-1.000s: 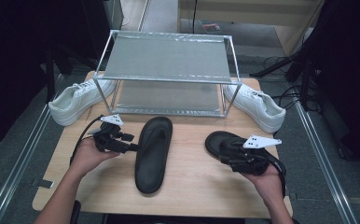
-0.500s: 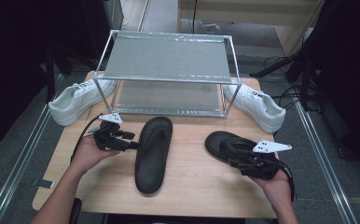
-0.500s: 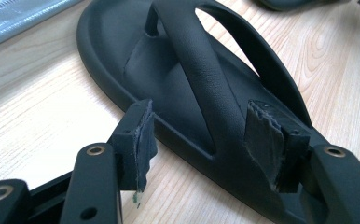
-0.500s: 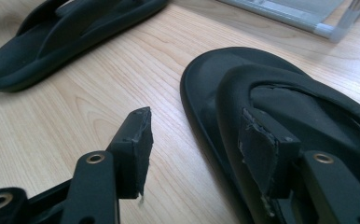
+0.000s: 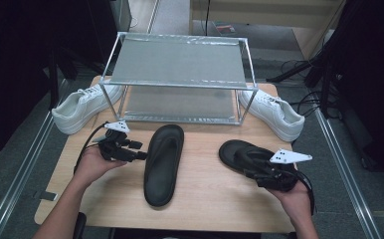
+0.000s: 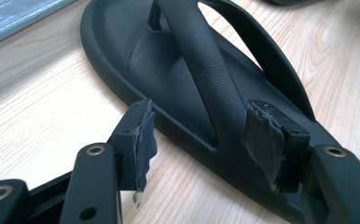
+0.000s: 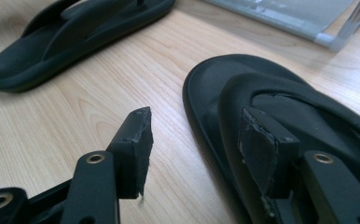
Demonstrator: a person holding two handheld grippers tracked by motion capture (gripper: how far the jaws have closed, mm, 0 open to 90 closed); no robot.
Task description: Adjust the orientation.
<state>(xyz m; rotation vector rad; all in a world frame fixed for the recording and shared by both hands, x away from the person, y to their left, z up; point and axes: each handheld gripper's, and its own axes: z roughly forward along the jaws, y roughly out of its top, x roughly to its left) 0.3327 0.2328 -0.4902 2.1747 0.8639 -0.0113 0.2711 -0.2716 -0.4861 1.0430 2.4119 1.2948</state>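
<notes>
Rack (image 5: 180,64) at far centre of table (image 5: 205,199). One sneaker (image 5: 83,107) left of it, another sneaker (image 5: 274,113) right. Left sandal (image 5: 163,163) near centre, right sandal (image 5: 244,155) right of it.

On the light wooden table (image 5: 205,199) a black rubber flip-flop (image 5: 163,163) lies in the middle, and the left gripper (image 5: 139,156) is just beside its left edge. The right gripper (image 5: 252,172) is at a second black flip-flop (image 5: 240,153) on the right. Behind them stands a two-level metal shoe rack (image 5: 180,64), with one white sneaker (image 5: 83,107) on its left and another white sneaker (image 5: 274,114) on its right.
</notes>
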